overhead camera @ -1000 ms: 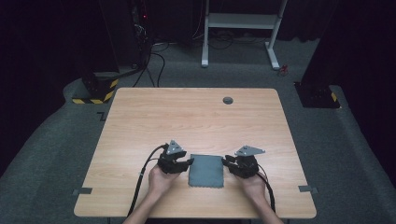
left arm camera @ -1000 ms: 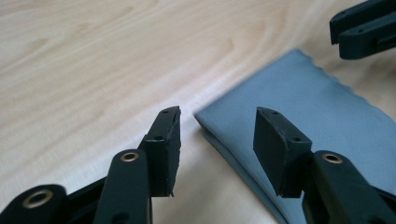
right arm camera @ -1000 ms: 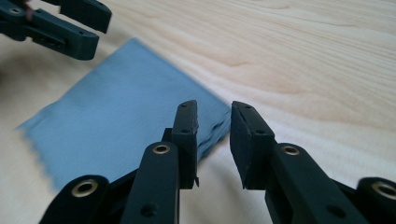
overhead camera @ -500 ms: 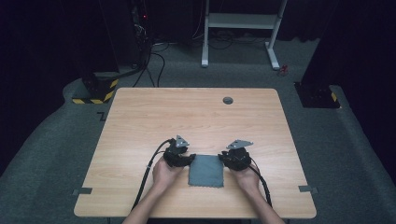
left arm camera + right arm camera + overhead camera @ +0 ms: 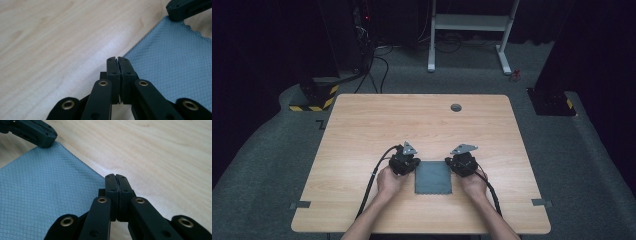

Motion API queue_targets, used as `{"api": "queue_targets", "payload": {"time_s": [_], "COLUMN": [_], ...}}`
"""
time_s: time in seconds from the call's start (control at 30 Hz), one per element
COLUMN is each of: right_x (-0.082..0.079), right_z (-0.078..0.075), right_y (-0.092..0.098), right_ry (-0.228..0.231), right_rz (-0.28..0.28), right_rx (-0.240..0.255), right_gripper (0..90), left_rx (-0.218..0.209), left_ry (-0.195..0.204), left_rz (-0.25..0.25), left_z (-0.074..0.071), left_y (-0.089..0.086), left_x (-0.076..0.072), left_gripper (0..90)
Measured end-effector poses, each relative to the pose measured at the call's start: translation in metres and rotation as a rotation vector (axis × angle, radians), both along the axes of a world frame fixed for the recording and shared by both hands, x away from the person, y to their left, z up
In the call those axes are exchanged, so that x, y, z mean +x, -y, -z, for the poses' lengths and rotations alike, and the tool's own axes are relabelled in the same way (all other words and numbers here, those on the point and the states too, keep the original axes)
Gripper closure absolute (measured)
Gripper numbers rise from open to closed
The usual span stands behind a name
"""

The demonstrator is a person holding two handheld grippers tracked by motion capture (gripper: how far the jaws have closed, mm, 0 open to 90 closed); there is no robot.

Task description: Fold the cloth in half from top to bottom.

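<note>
Cloth (image 5: 433,176), blue-grey and flat, is seen low in the centre of the high view, on the wooden table (image 5: 362,130), its long axis running up and down the frame. Left gripper (image 5: 404,161) is placed at the cloth's upper left corner, right gripper (image 5: 463,162) at its upper right corner; the two are about equally near. Both sets of jaws have just been closing and are now seen pressed together. In the left gripper view, the closed tips (image 5: 117,60) meet right at the cloth's (image 5: 175,65) edge, the fabric spreading off to the right and lower right. In the right gripper view, the closed tips (image 5: 116,177) sit at the corner edge, the cloth (image 5: 45,195) spreading to the left. Whether a pinch of fabric is caught between the pads cannot be told from either view; the edge is hidden under the jaws. Next move is judged to hinge on both far corners being held, so that they may be lifted and carried toward the bottom of the frame along the long axis.
</note>
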State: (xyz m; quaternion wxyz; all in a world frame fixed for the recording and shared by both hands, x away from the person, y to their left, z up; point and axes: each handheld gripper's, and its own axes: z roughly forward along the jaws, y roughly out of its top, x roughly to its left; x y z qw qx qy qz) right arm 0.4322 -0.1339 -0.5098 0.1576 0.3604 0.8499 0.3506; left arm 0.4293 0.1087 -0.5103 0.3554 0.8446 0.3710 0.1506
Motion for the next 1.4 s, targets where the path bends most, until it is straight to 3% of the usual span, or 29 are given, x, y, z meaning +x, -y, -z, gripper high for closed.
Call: {"api": "queue_targets", "payload": {"time_s": [0.13,0.4,0.5,0.63,0.73,0.87,0.93,1.03,1.1,1.23,1.4], "right_x": [0.011,0.029,0.031,0.025,0.014,-0.002,-0.007,-0.009,-0.009,-0.01,-0.017], "right_z": [-0.001,0.006,0.006,0.001,-0.003,-0.002,0.0,0.007,0.01,0.009,0.002], "right_y": [-0.003,-0.009,-0.01,-0.004,0.0,0.001,0.001,0.003,0.007,0.011,0.027], "right_ry": [0.011,0.001,-0.005,0.025,0.046,0.037,0.032,0.008,-0.004,0.001,0.017], "right_rz": [0.028,0.075,0.08,0.074,0.039,-0.022,-0.046,-0.05,-0.042,-0.022,-0.003], "right_rx": [-0.008,-0.01,-0.011,0.023,0.034,0.042,0.031,0.024,0.044,0.032,0.094], "right_gripper": [89.3,89.2,87.7,82.3,85.2,88.8,89.5,89.5,89.6,86.4,78.1], "left_rx": [-0.011,-0.05,-0.042,-0.049,-0.076,-0.066,-0.043,-0.024,-0.075,-0.06,-0.172], "left_ry": [0.025,0.033,0.022,0.044,0.054,0.064,0.061,0.024,-0.002,0.016,0.027], "left_rz": [-0.028,-0.074,-0.087,-0.073,-0.028,0.03,0.045,0.029,0.009,0.004,-0.027], "left_z": [0.0,0.011,0.008,0.002,-0.004,-0.004,-0.001,0.007,0.011,0.008,0.001], "left_y": [0.001,-0.005,-0.008,-0.013,-0.017,-0.016,-0.014,-0.016,-0.021,-0.022,-0.037], "left_x": [0.011,0.027,0.029,0.017,0.001,-0.016,-0.02,-0.017,-0.015,-0.019,-0.027], "left_gripper": [87.9,86.2,76.9,67.4,65.6,66.7,67.3,67.7,66.9,65.4,57.8]}}
